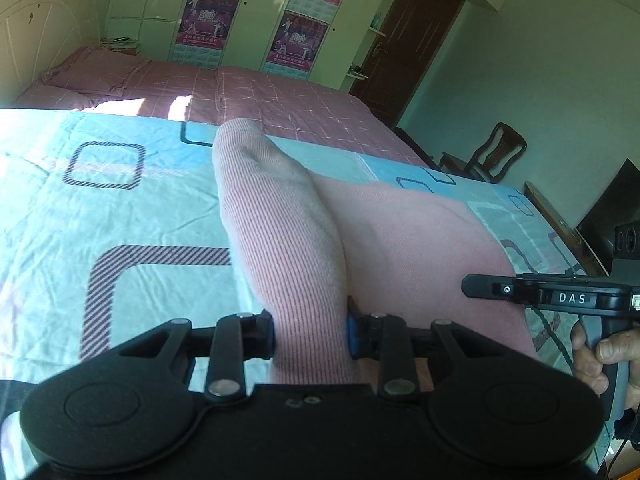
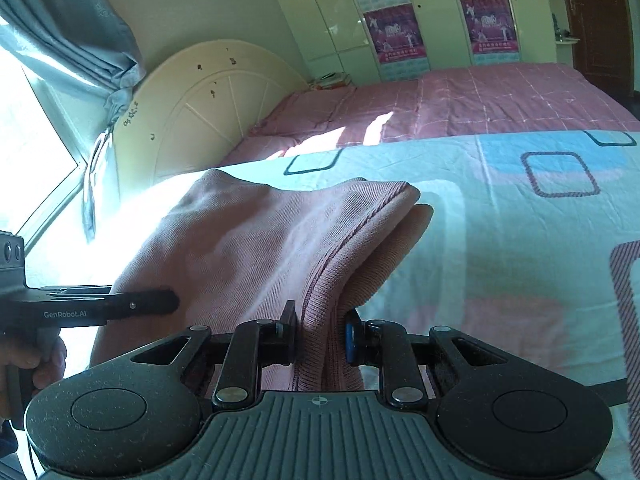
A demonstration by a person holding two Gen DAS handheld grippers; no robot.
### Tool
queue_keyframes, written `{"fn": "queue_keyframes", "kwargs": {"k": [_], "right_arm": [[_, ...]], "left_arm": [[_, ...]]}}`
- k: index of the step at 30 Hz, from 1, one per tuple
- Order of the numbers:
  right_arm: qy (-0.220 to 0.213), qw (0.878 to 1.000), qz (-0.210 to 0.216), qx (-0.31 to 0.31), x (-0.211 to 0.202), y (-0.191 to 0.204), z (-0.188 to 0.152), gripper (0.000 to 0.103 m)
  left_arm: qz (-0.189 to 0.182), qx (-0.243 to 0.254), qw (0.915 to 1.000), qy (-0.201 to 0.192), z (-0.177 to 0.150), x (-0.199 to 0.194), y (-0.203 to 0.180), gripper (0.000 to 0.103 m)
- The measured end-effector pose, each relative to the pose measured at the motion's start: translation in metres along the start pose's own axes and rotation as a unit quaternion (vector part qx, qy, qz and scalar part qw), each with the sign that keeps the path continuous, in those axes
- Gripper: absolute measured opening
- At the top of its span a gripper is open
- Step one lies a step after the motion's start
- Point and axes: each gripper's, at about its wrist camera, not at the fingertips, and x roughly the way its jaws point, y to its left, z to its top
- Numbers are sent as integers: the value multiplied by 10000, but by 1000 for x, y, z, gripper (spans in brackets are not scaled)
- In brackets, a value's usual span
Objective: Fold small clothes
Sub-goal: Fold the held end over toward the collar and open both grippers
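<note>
A pink ribbed garment (image 1: pixel 288 232) hangs lifted over a light blue patterned bedsheet (image 1: pixel 120 208). My left gripper (image 1: pixel 310 332) is shut on one edge of it, the cloth bunched between the jaws. My right gripper (image 2: pixel 320 332) is shut on another edge of the same pink garment (image 2: pixel 248 248), by a ribbed hem. Each gripper shows in the other's view: the right one at the right edge of the left wrist view (image 1: pixel 560 296), the left one at the left edge of the right wrist view (image 2: pixel 100 308). The cloth is folded over itself and stretched between them.
A pink checked bedspread (image 1: pixel 260 92) covers the far part of the bed, with a cream headboard (image 2: pixel 208 100). Wardrobes with posters (image 1: pixel 208 20) stand behind. A wooden chair (image 1: pixel 492 156) and dark door (image 1: pixel 408 40) are to the right. A window with a curtain (image 2: pixel 60 40) is at left.
</note>
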Motion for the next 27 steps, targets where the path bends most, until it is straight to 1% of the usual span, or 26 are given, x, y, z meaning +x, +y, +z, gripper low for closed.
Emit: {"fn": "queue_keyframes", "kwargs": {"k": [5, 11, 17, 22, 23, 25, 26, 27], "right_arm": [[136, 9998, 158, 12, 39, 41, -5, 21], [295, 9993, 239, -42, 75, 77, -11, 21], [444, 9989, 174, -1, 94, 88, -22, 21], [570, 9983, 47, 56, 102, 83, -27, 21], [617, 9981, -15, 57, 105, 78, -31, 21], [760, 9968, -169, 173, 116, 67, -38, 22], [854, 9957, -246, 262, 123, 59, -43, 22], [916, 9947, -354, 298, 129, 52, -49, 22]], "left_arm": [[135, -107, 9998, 61, -6, -23, 45, 28], [163, -265, 9994, 136, -14, -35, 86, 28], [50, -379, 9988, 309, -22, -29, 112, 28], [-106, -479, 9979, 422, -30, -16, 127, 29], [-116, -461, 9978, 468, -33, -11, 129, 31], [-20, -480, 9973, 556, -42, -1, 135, 41], [1, -540, 9973, 491, -47, 1, 140, 56], [20, -555, 9977, 400, -51, 2, 143, 62]]}}
